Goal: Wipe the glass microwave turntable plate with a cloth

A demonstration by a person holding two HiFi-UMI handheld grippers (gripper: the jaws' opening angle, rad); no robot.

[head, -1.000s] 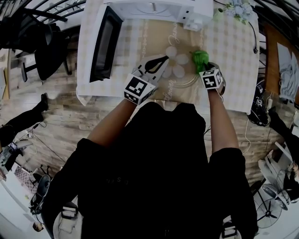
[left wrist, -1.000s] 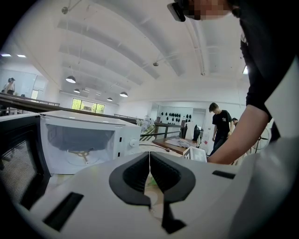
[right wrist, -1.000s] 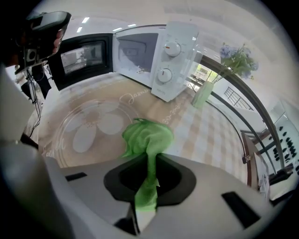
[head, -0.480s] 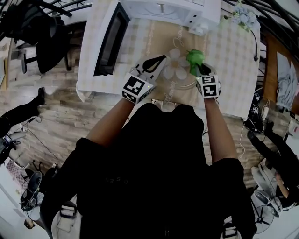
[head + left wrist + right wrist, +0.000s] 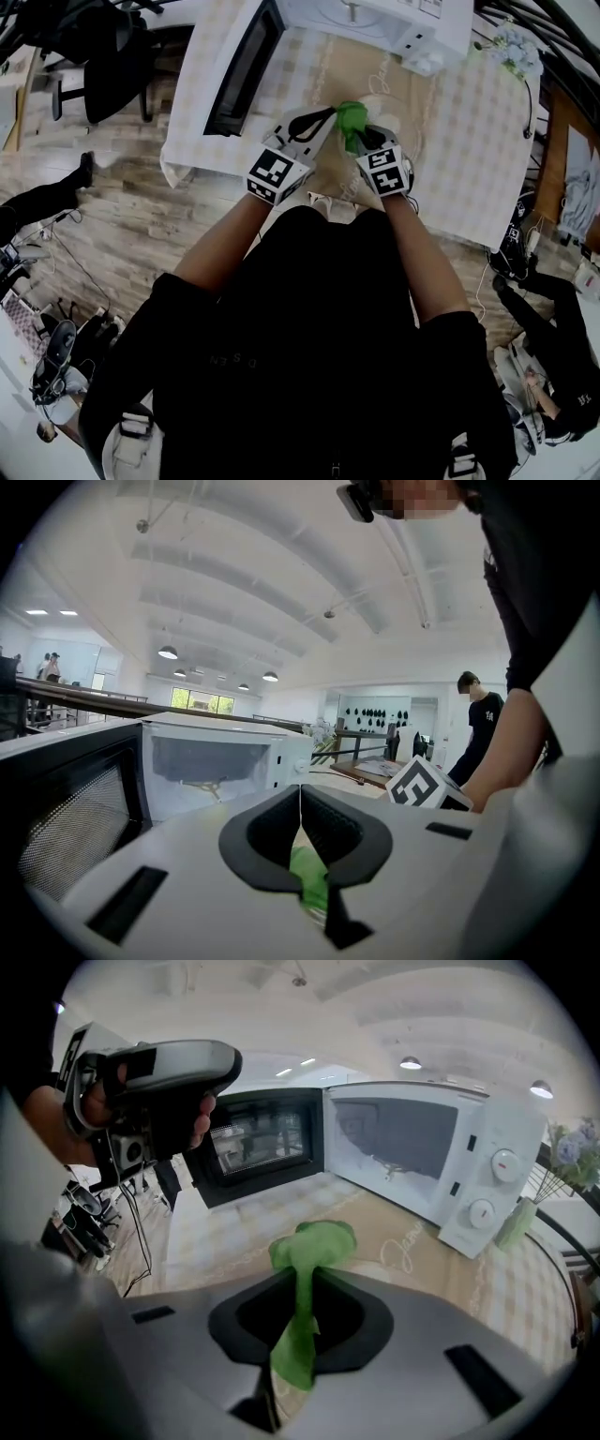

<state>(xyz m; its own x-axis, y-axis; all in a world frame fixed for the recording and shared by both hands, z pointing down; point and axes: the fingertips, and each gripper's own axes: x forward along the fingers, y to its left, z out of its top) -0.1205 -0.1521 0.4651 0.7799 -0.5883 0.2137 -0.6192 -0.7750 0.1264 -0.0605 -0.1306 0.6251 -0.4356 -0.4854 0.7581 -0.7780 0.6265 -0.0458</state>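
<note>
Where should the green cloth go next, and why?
Probably slide the cloth rightward across the plate. The right gripper has its fingers shut on the cloth, whose bunched end sits at the plate's left side, and the rest of the glass lies uncovered beside it.

Table (image 5: 469, 122) has a checked cover. A microwave (image 5: 375, 19), door open, and a flower vase (image 5: 514, 52) stand on it.
</note>
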